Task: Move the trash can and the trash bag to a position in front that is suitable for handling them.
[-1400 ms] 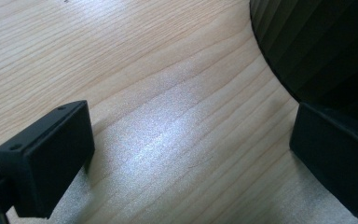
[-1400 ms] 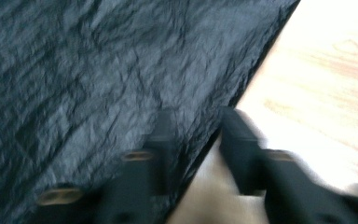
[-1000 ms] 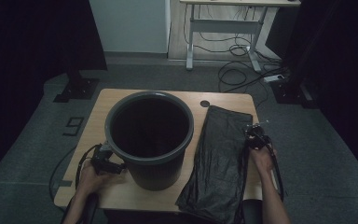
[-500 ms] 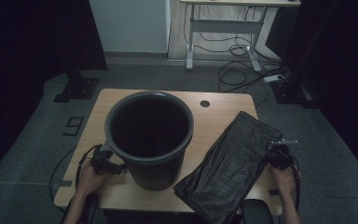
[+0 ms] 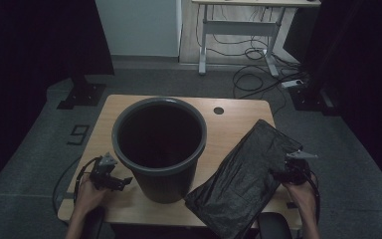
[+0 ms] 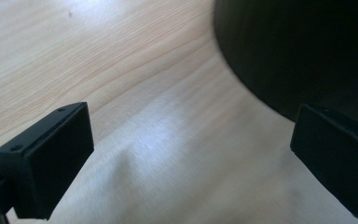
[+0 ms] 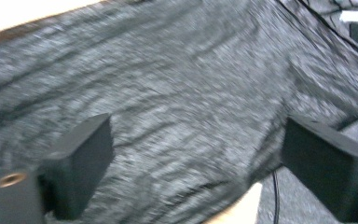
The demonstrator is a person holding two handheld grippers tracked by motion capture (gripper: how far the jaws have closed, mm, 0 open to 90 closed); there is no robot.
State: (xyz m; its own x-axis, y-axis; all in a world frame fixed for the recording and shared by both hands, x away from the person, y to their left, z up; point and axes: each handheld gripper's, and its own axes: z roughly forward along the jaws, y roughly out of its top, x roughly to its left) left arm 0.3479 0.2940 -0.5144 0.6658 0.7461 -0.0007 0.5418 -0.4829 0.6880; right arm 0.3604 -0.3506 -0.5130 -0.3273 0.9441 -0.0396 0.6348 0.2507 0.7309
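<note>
The crumpled black plastic bag [image 5: 248, 179] is laid slantwise on the right part of the light wooden table [image 5: 234, 124], beside the dark grey round plastic bucket [image 5: 159, 144]. The right tool [image 5: 291, 172] has just been opened over the bag's edge. The left tool [image 5: 110, 175] is held open near the bucket.

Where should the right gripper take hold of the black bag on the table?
Best at the black bag's right edge, where it overhangs the table, coming in level from the right: the right gripper can likely straddle that thin, flat, free edge.
</note>
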